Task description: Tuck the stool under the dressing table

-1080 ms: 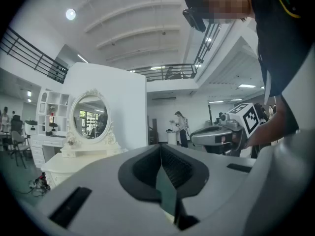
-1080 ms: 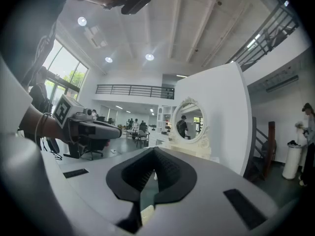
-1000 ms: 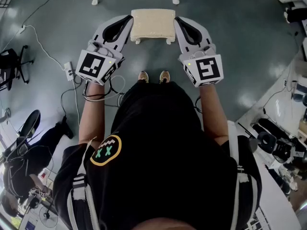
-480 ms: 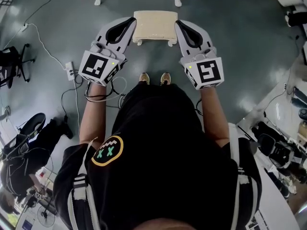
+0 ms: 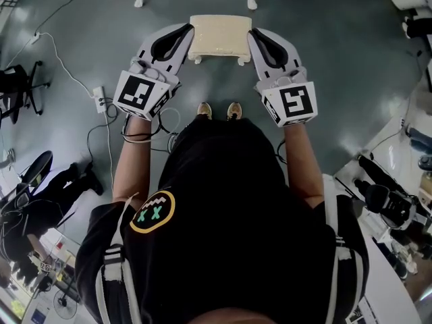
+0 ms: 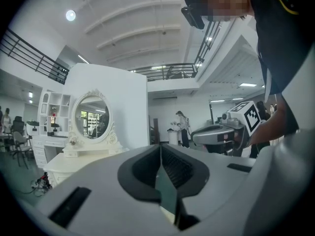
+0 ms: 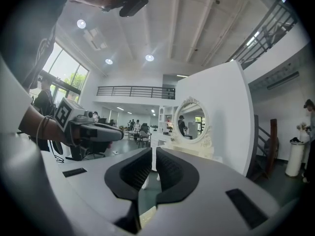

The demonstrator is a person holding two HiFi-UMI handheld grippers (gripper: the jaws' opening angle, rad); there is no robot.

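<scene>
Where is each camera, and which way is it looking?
Head view: on the person's head, looking steeply down at the cream padded stool; black T-shirt, forearms, shoes, left gripper and right gripper show.
Left gripper view: on the left gripper, looking level along its closed fingers toward the white dressing table with an oval mirror; a forearm shows.
Right gripper view: on the right gripper, looking level along its fingers, just opened a slit, at that table; a wrist shows.
Shared: both gripper views show the mirror and the opposite gripper.

Both forearms reach forward and hold the grippers level, the left gripper (image 5: 182, 30) closed tight and the right gripper (image 5: 252, 34) nearly so (jaws just opened a crack, nothing between).
</scene>
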